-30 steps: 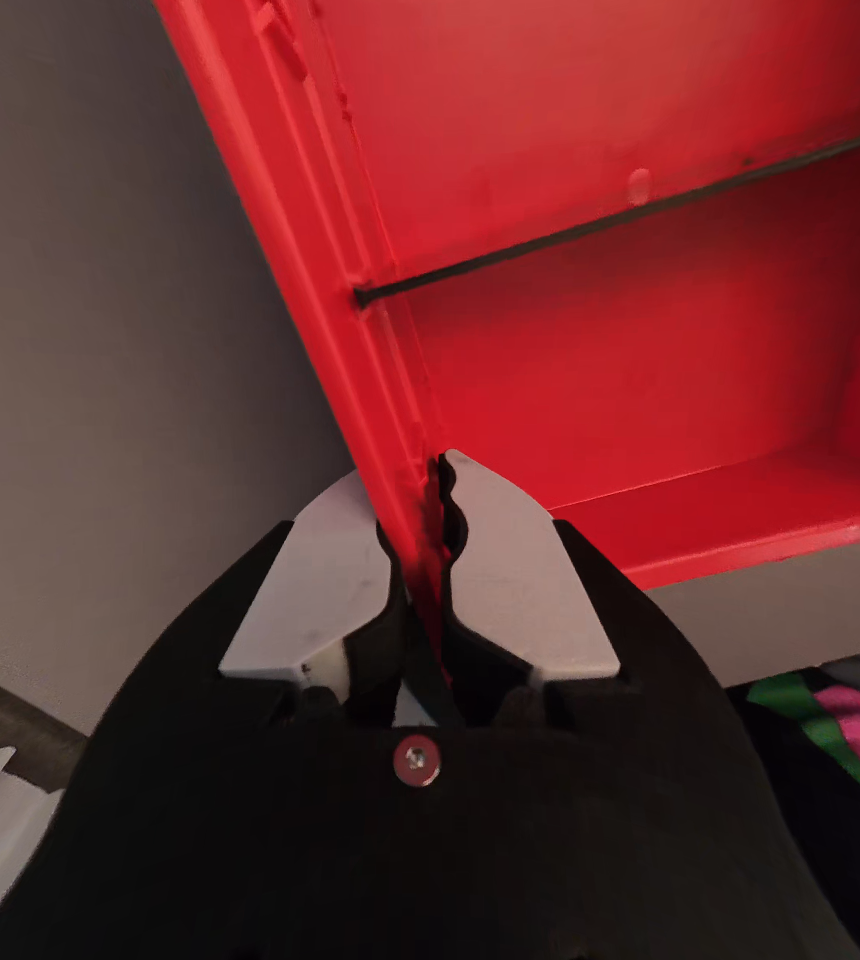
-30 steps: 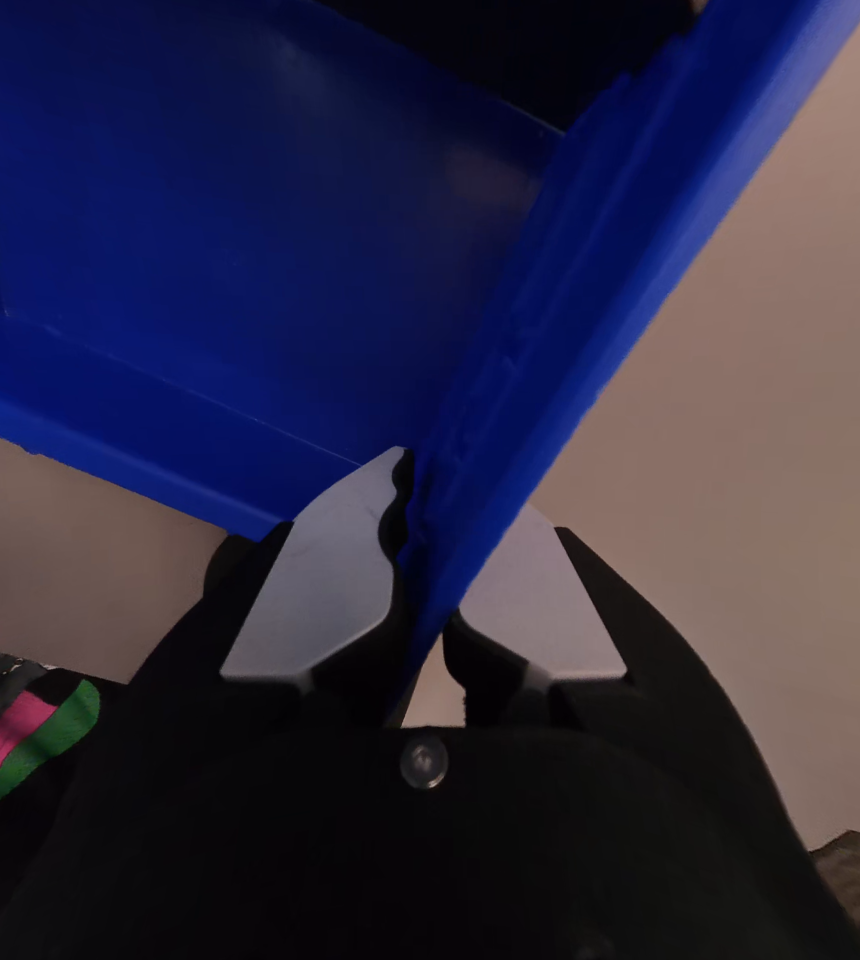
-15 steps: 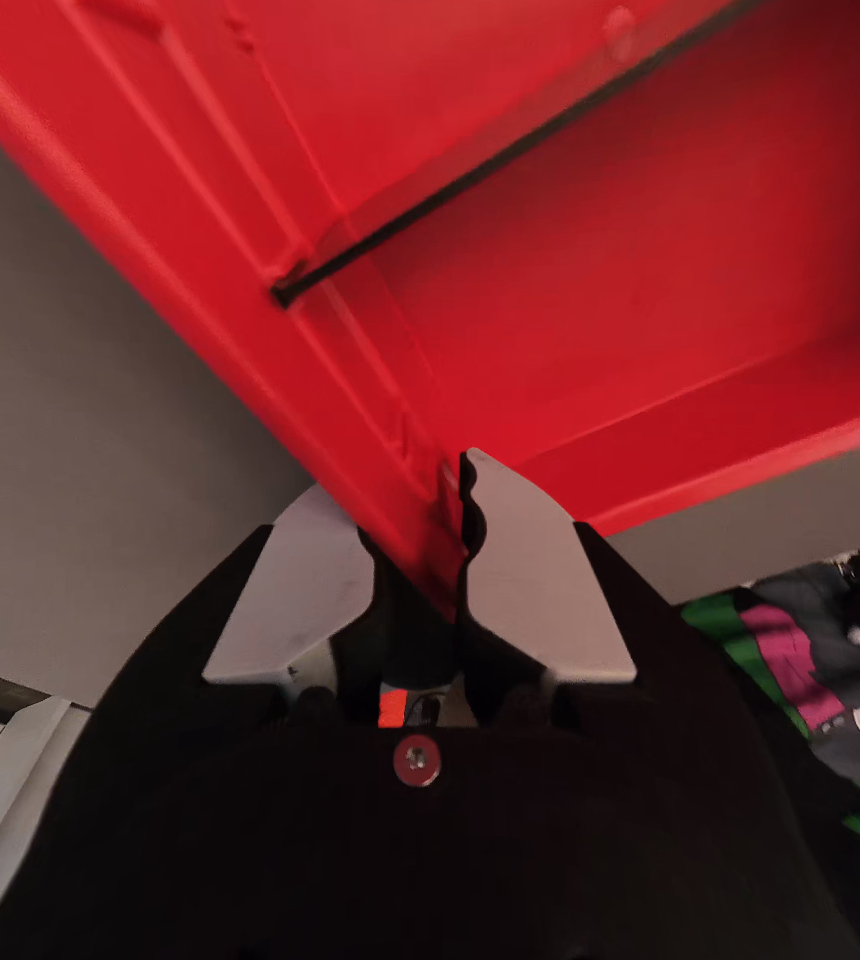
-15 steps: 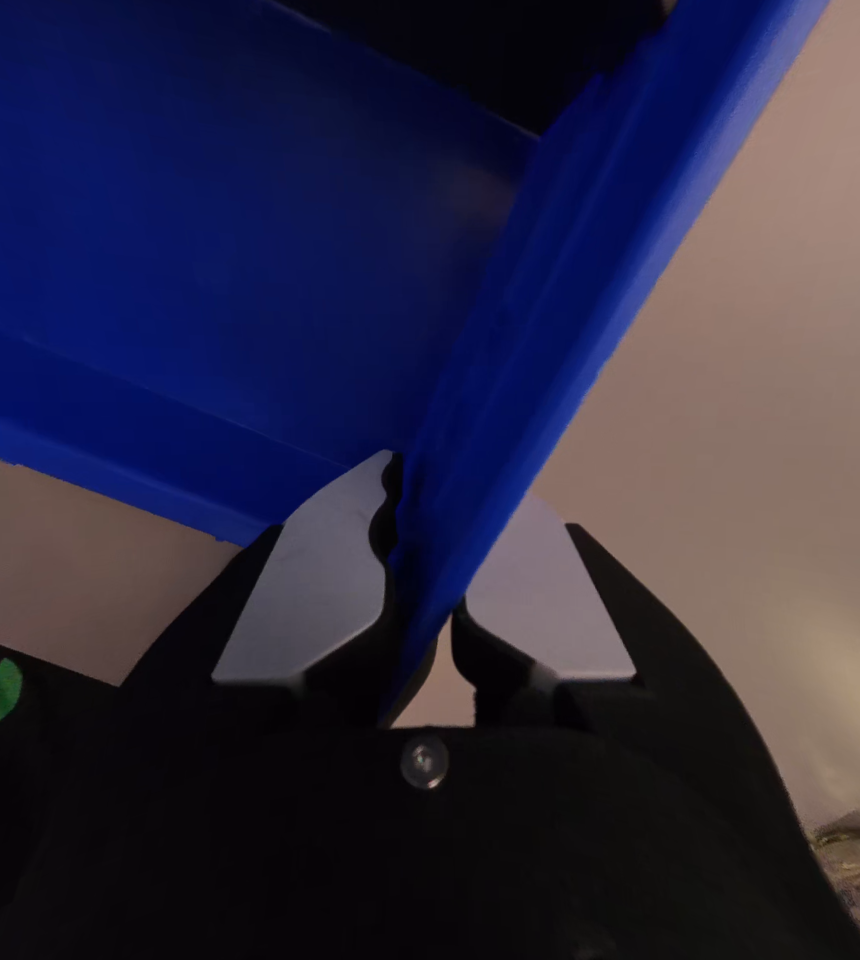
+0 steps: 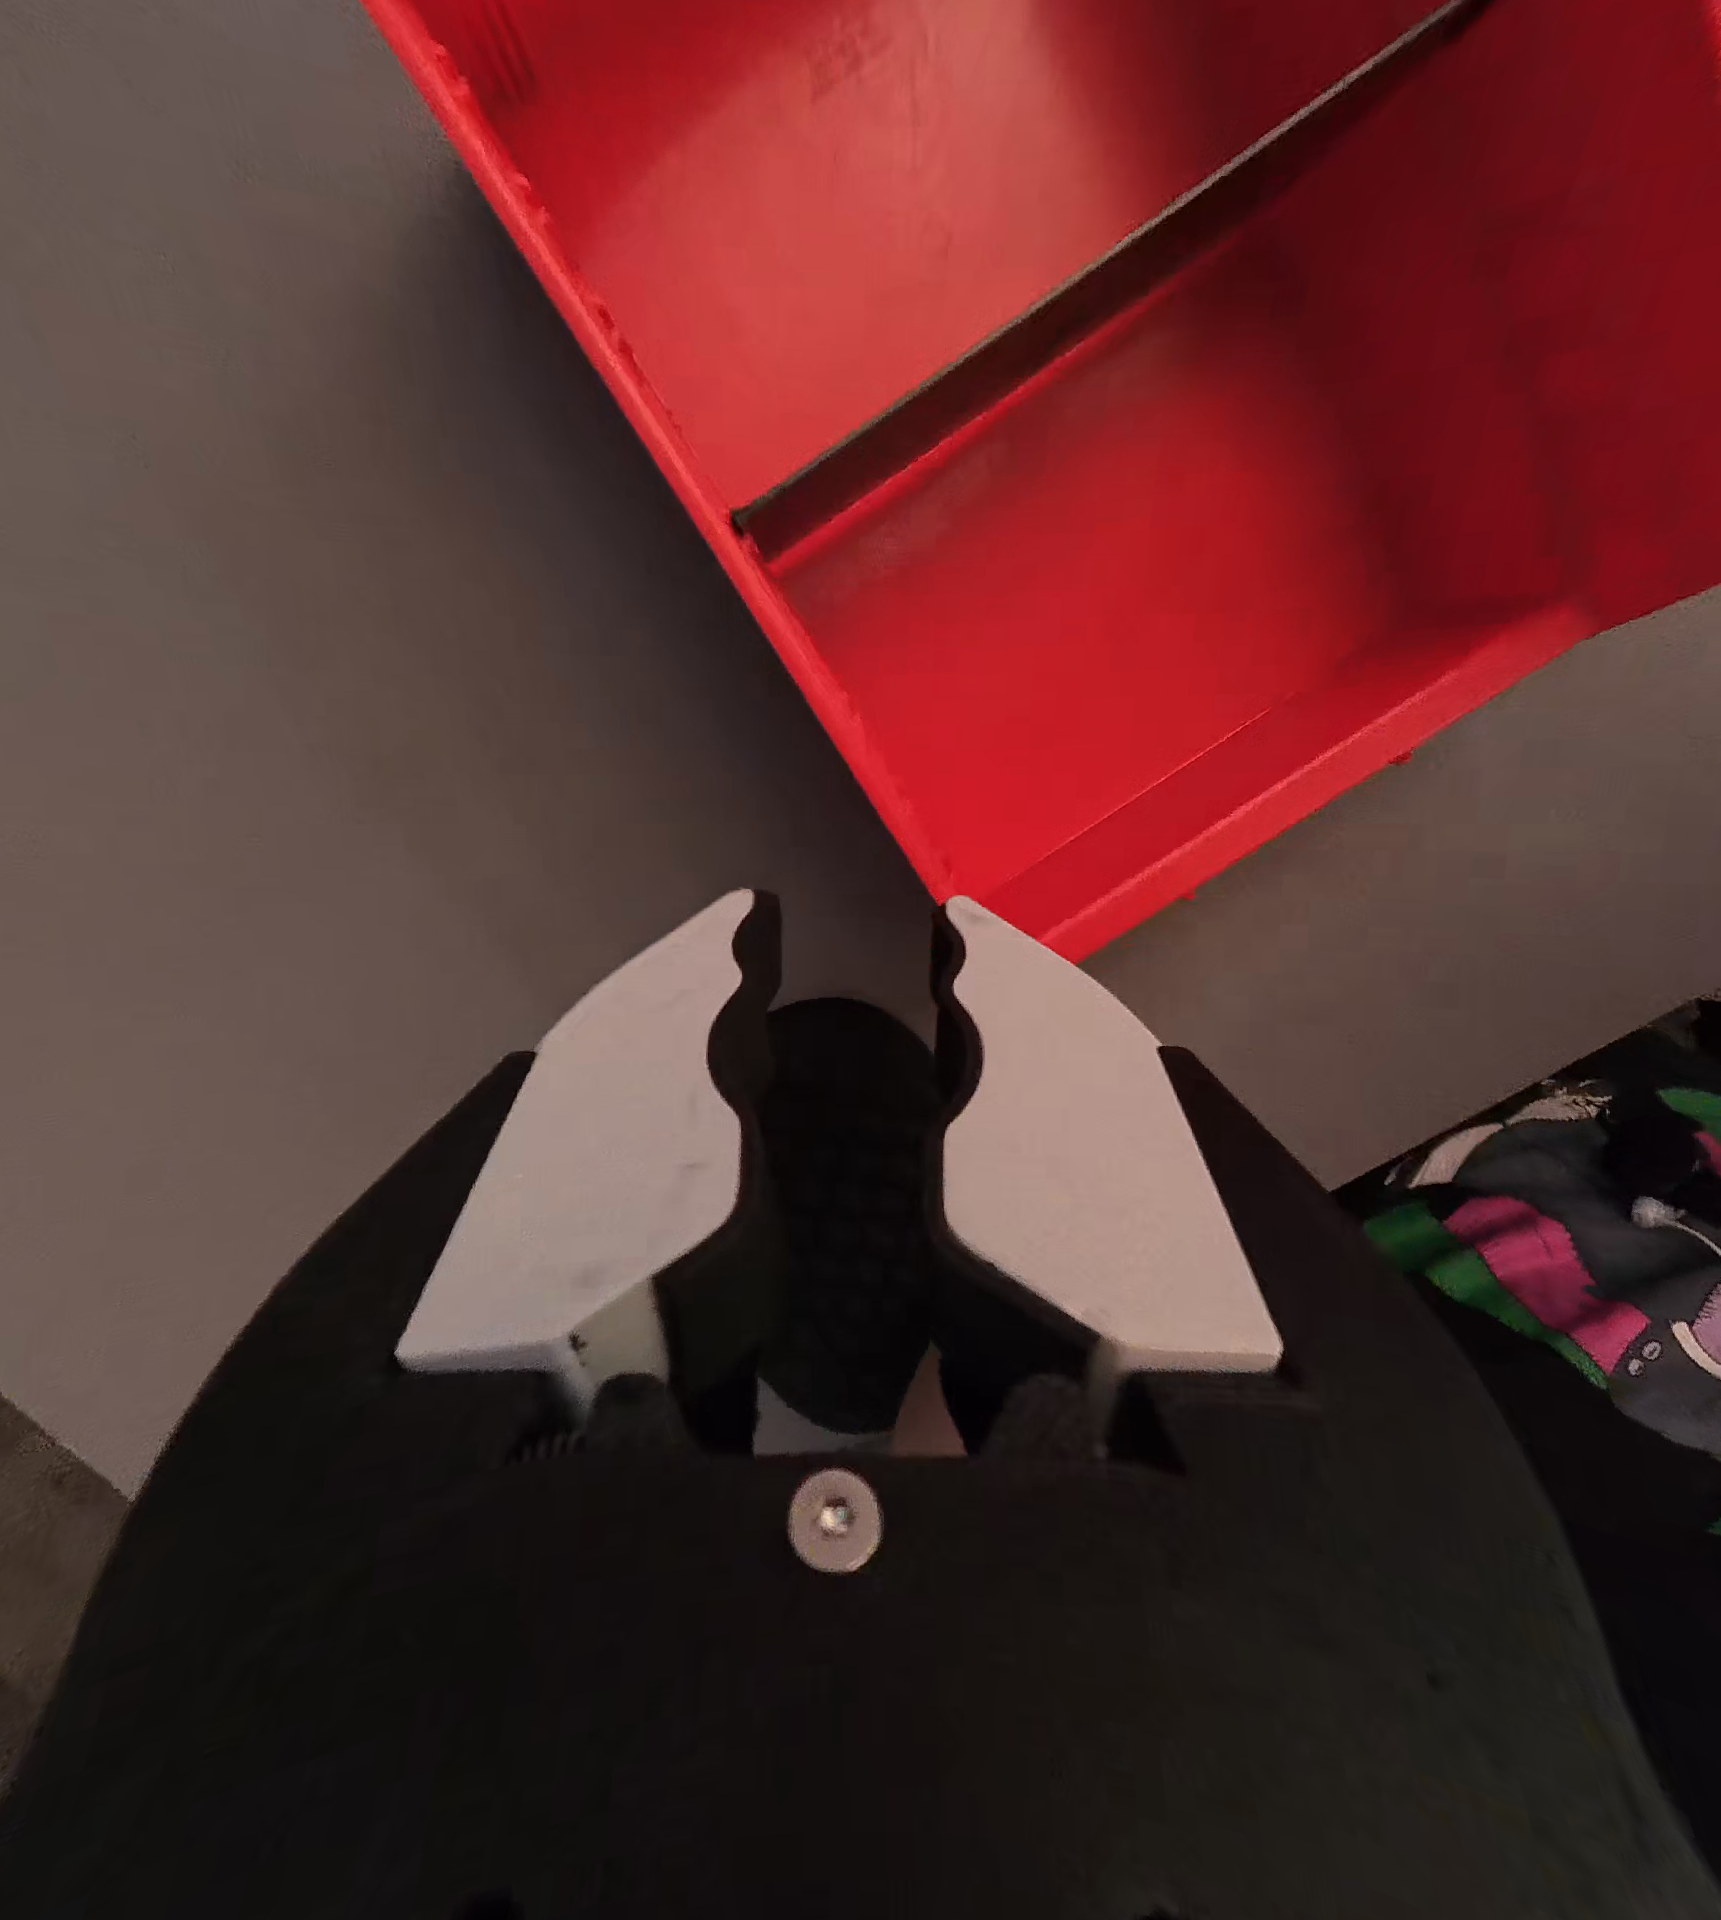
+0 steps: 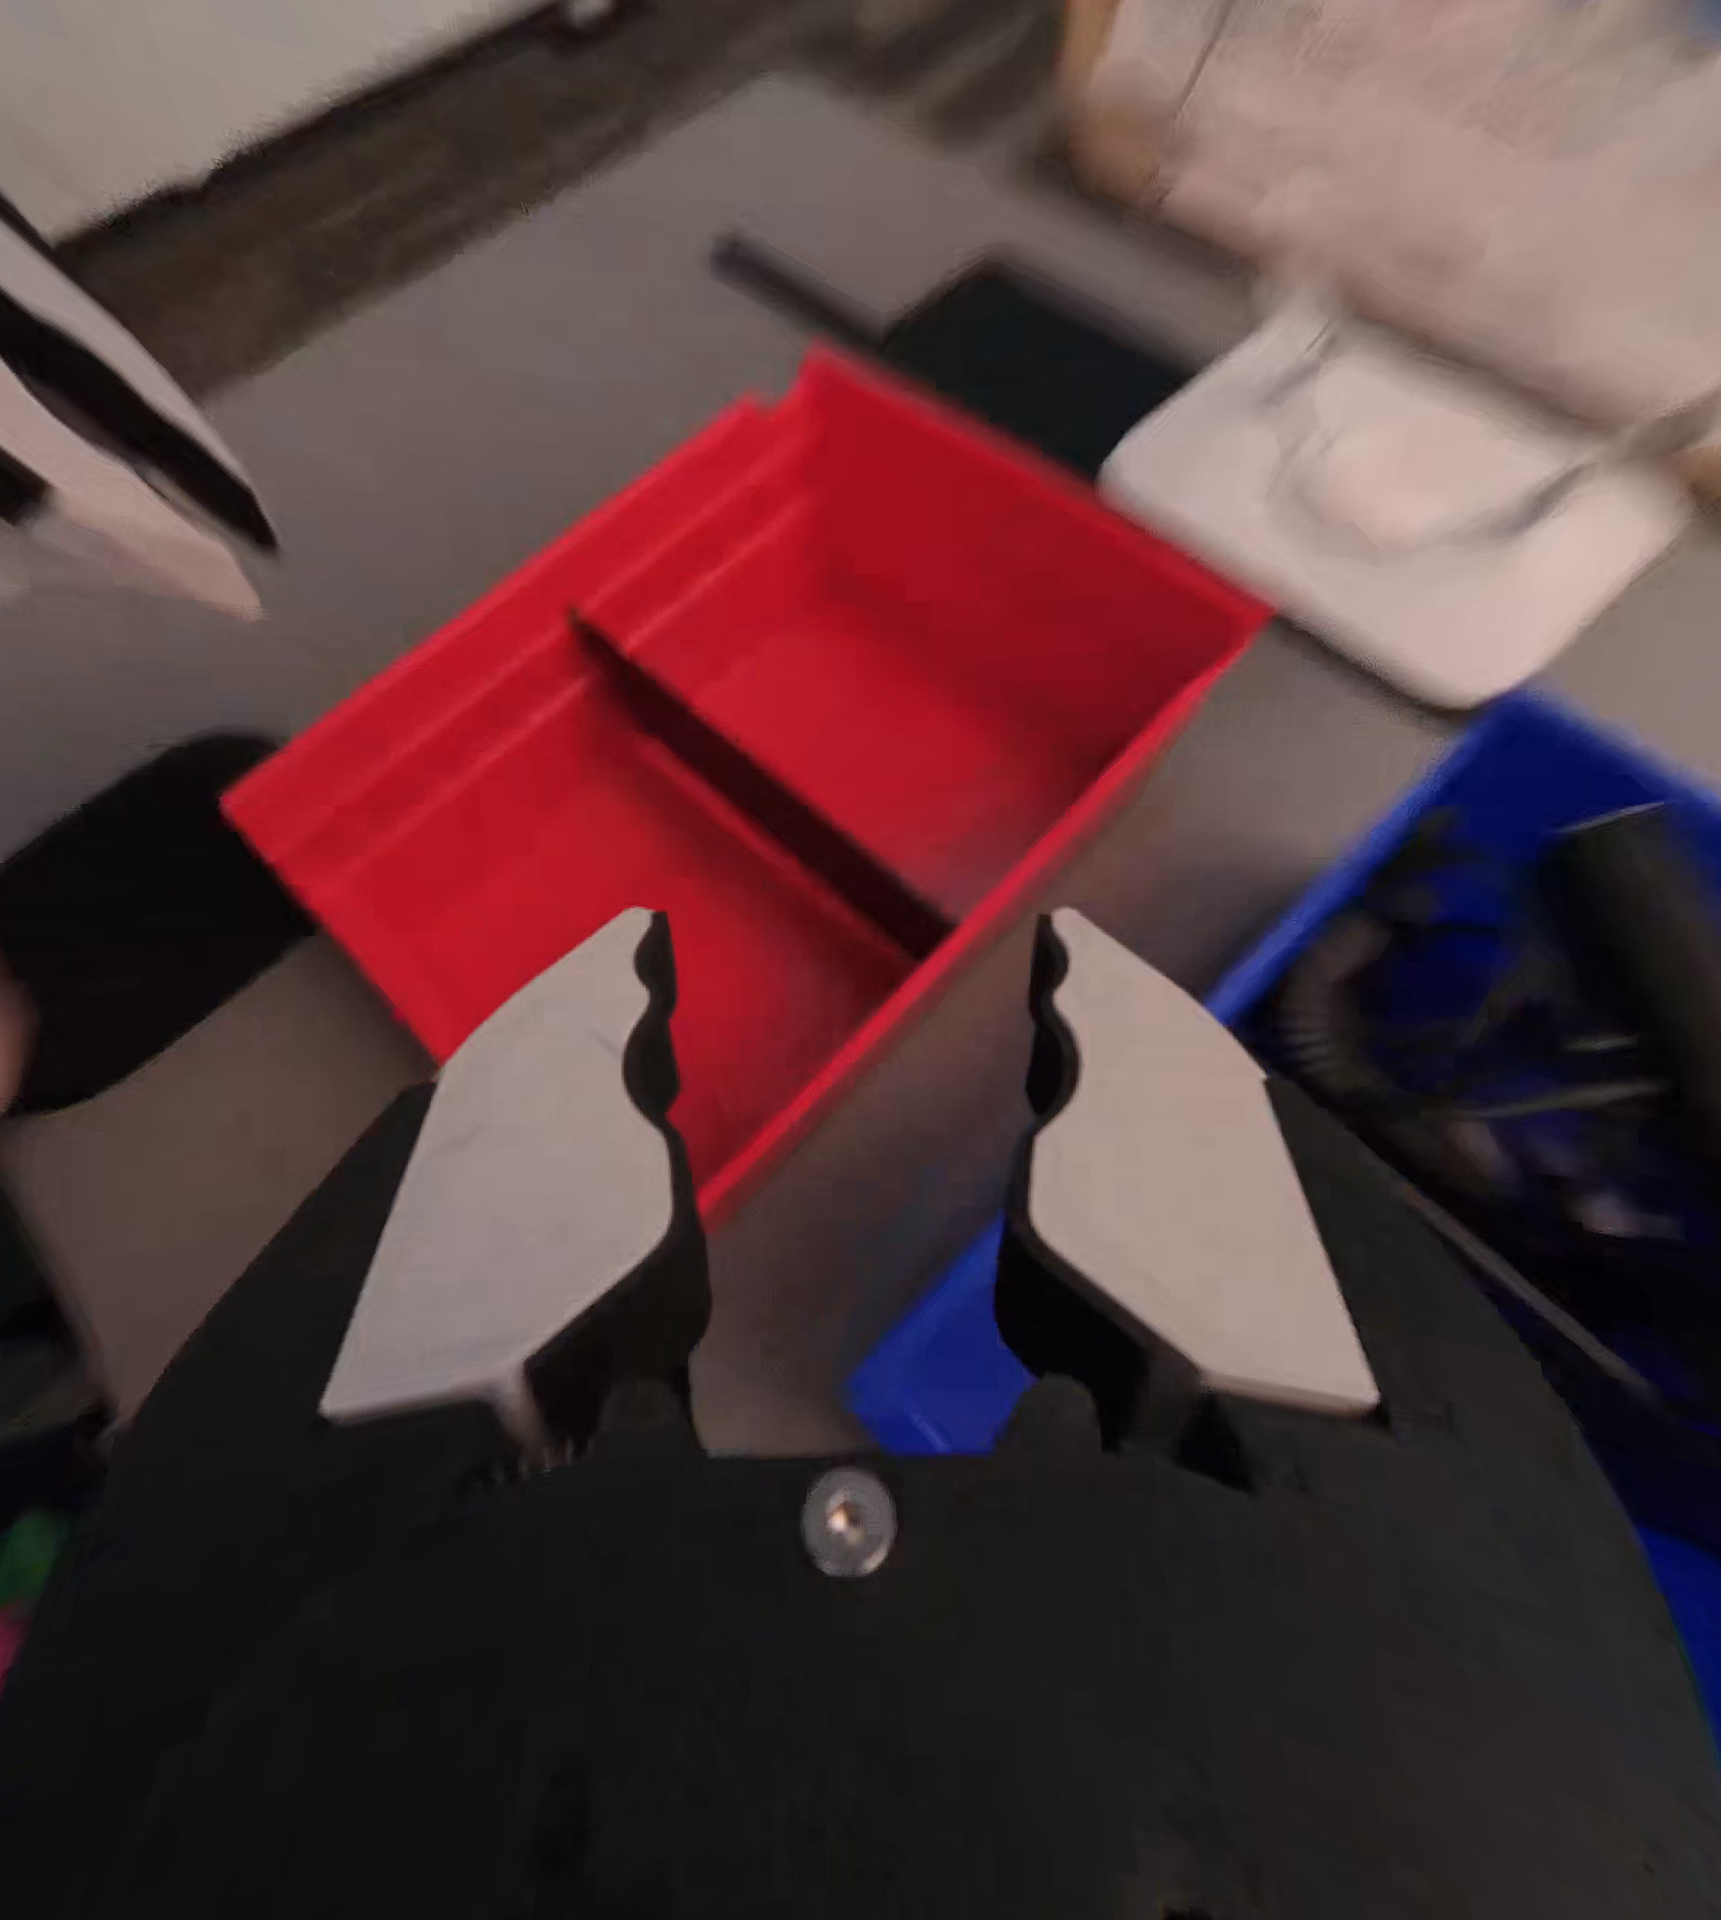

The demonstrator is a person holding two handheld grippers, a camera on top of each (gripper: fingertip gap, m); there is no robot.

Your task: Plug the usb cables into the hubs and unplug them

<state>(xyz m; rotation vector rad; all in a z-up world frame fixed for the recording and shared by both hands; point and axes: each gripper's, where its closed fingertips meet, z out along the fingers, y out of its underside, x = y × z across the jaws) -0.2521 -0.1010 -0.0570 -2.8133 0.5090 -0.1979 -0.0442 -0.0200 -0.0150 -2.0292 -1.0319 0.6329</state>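
My left gripper is open and empty, just off the near corner of a red bin with a black divider. The bin's two compartments look empty. My right gripper is open and empty above the gap between the red bin and a blue bin. The blue bin holds dark, blurred things; I cannot tell cables from hubs. The left gripper also shows at the top left of the right wrist view.
A black rounded object lies on the grey table under the left gripper; it also shows in the right wrist view. A white tray sits beyond the bins. A green and pink cloth lies at the near edge.
Both grippers have let go of the bin walls and opened. The left drew back from the red bin. The right swung away from the blue bin and now looks down on both bins.
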